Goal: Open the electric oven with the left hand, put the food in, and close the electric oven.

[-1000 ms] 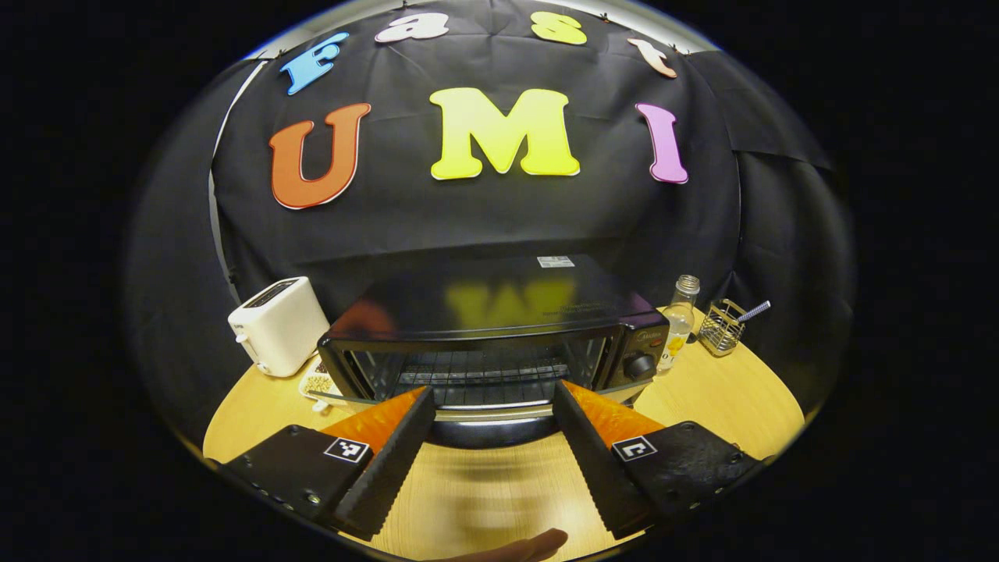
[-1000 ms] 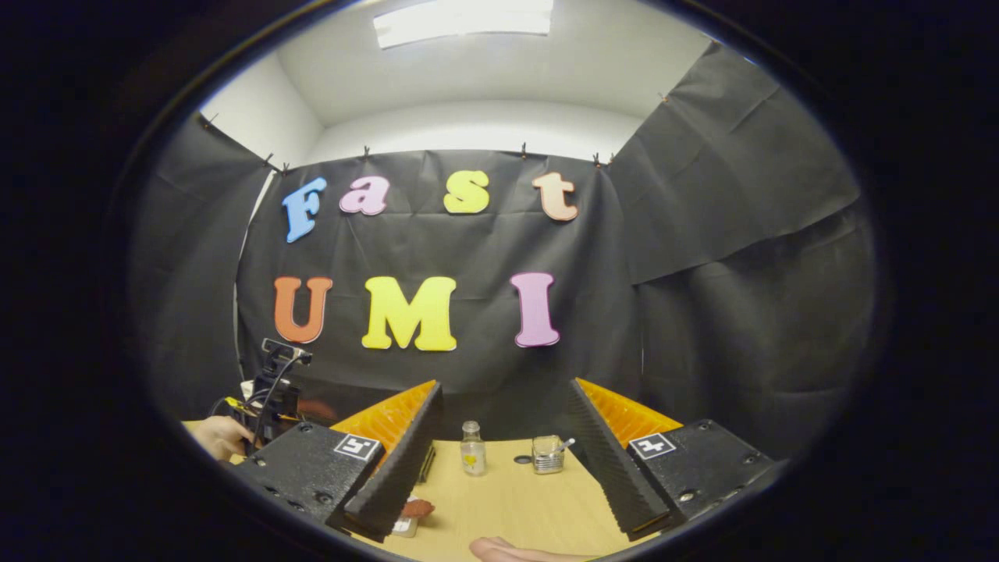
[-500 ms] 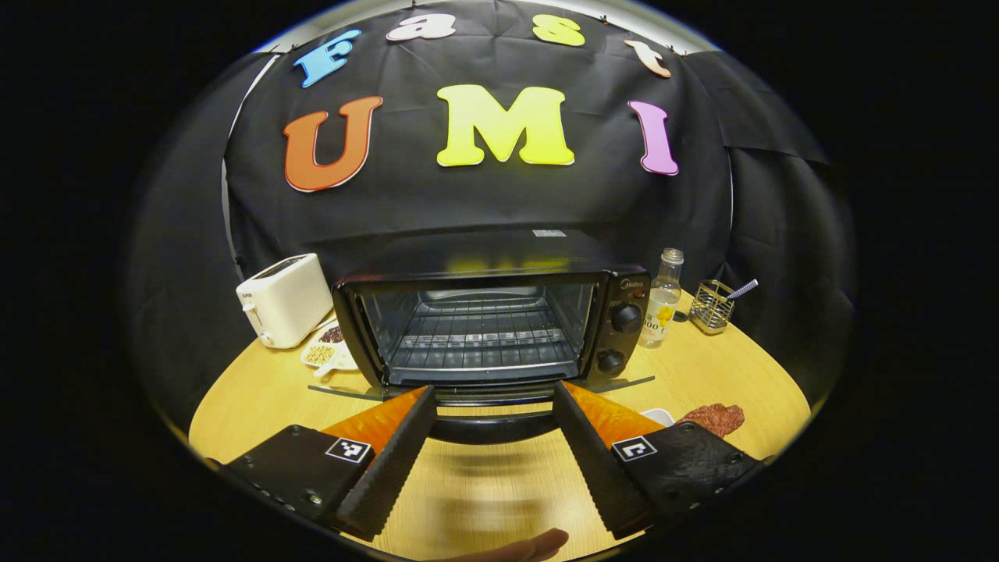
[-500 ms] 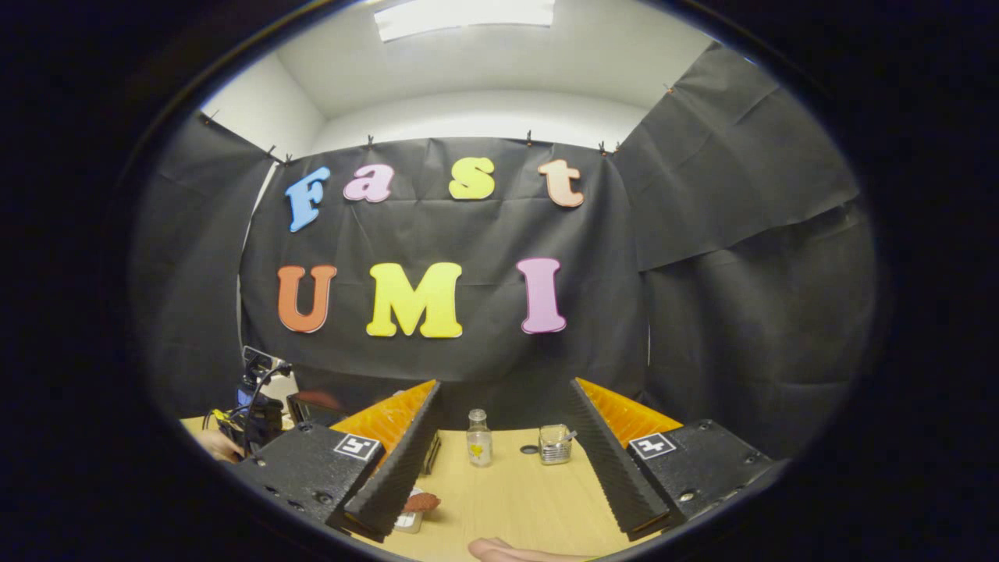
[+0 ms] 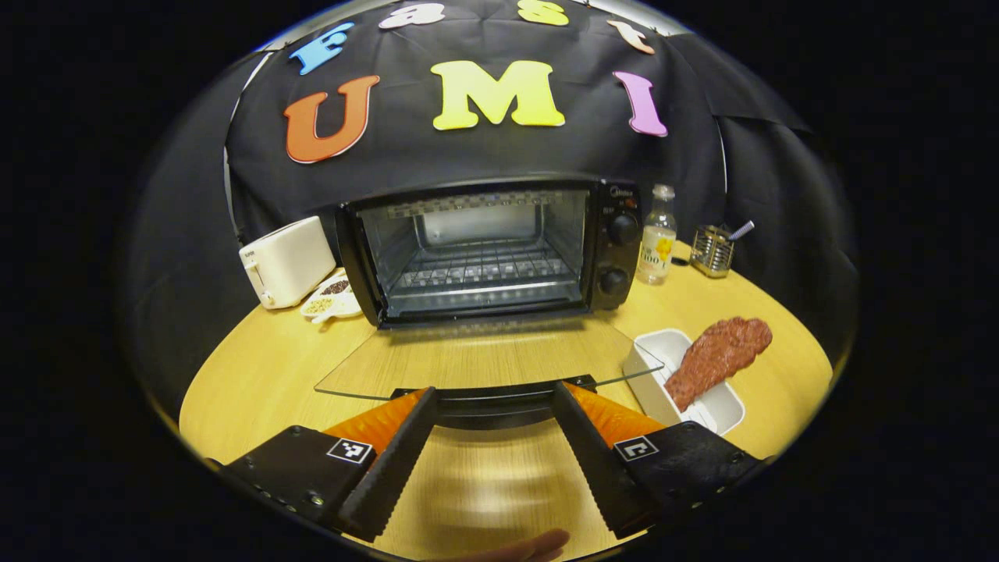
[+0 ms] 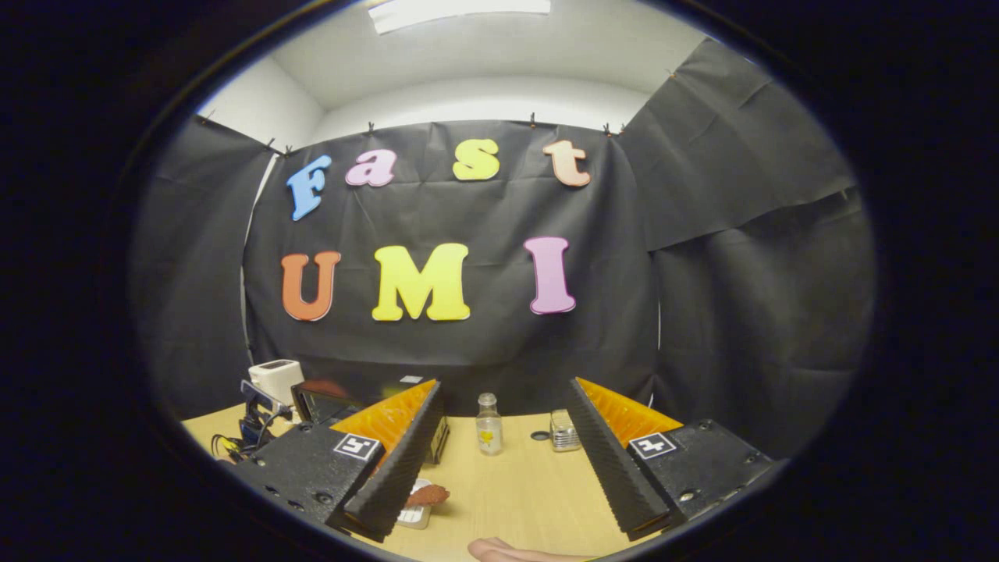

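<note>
The black electric oven (image 5: pixel 484 250) stands at the back of the round wooden table, cavity and wire rack exposed. Its glass door (image 5: pixel 484 363) lies lowered almost flat toward me. The door's dark handle (image 5: pixel 492 407) runs across just at the tips of my left gripper (image 5: pixel 492 389), whose fingers stand wide apart, open. A reddish-brown slab of meat (image 5: pixel 718 355) lies over a white tray (image 5: pixel 652 347) right of the door. My right gripper (image 6: pixel 506 383) hovers open above the table; the meat (image 6: pixel 428 494) shows by its left finger.
A white toaster (image 5: pixel 285 261) and a small dish of grains (image 5: pixel 332 297) sit left of the oven. A clear bottle (image 5: pixel 658 234) and a wire holder (image 5: pixel 712 250) stand to its right. A fingertip (image 5: pixel 531 545) shows at the bottom edge.
The oven door has swung down from partly open to nearly flat as my left gripper came down and back at its handle. The meat tray has come into view. The right gripper shifted slightly.
</note>
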A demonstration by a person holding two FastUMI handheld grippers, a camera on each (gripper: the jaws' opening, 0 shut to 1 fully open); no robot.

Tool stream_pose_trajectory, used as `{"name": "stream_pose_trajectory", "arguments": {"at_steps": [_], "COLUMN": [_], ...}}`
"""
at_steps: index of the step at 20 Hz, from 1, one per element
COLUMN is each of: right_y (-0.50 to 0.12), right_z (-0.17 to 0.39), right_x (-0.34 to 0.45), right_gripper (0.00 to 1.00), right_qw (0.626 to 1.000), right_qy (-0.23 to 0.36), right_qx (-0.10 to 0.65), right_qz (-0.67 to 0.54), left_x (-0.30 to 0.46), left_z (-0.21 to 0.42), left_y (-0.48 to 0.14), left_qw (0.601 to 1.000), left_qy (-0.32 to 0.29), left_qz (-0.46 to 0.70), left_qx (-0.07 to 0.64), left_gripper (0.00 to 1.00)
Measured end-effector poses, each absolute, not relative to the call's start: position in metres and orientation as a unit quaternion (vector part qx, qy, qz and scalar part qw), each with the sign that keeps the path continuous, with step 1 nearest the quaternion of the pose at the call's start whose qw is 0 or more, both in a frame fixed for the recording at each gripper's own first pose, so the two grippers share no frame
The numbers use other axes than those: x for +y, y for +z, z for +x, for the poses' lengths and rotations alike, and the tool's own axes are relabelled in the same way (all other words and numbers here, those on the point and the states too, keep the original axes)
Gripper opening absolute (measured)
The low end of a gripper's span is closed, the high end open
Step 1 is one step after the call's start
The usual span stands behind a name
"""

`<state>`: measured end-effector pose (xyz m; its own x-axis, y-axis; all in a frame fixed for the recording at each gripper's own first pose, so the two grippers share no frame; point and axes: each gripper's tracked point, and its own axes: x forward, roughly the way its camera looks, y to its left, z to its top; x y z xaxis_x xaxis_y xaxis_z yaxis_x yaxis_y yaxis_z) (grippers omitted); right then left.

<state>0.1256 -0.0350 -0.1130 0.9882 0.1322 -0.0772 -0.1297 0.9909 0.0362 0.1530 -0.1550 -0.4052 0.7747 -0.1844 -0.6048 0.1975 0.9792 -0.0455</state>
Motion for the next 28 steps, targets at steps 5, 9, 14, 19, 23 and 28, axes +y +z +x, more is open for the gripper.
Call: {"name": "stream_pose_trajectory", "arguments": {"at_steps": [5, 9, 14, 19, 23, 28], "right_y": [-0.13, -0.152, -0.196, -0.267, -0.327, -0.375], "right_z": [0.131, 0.138, 0.148, 0.169, 0.178, 0.178], "right_x": [-0.026, -0.018, 0.015, 0.022, 0.031, 0.051], "right_gripper": [1.0, 0.97, 1.0, 1.0, 1.0, 0.89], "right_qw": [0.995, 0.992, 0.975, 0.943, 0.898, 0.832], "right_qy": [0.074, 0.085, 0.145, 0.168, 0.183, 0.212], "right_qx": [0.061, 0.094, 0.171, 0.285, 0.397, 0.495], "right_qz": [0.016, 0.002, 0.003, 0.018, 0.054, 0.13], "left_x": [-0.156, -0.156, -0.158, -0.152, -0.14, -0.121], "left_z": [0.144, 0.143, 0.14, 0.133, 0.123, 0.105], "left_y": [-0.433, -0.429, -0.393, -0.323, -0.268, -0.202], "left_qw": [0.931, 0.936, 0.951, 0.971, 0.982, 0.991], "left_qy": [-0.098, -0.098, -0.099, -0.097, -0.091, -0.086], "left_qz": [-0.008, -0.004, 0.008, -0.003, -0.016, -0.016], "left_qx": [0.351, 0.339, 0.293, 0.218, 0.164, 0.101], "left_gripper": [0.96, 0.96, 0.93, 0.94, 0.96, 0.96]}}
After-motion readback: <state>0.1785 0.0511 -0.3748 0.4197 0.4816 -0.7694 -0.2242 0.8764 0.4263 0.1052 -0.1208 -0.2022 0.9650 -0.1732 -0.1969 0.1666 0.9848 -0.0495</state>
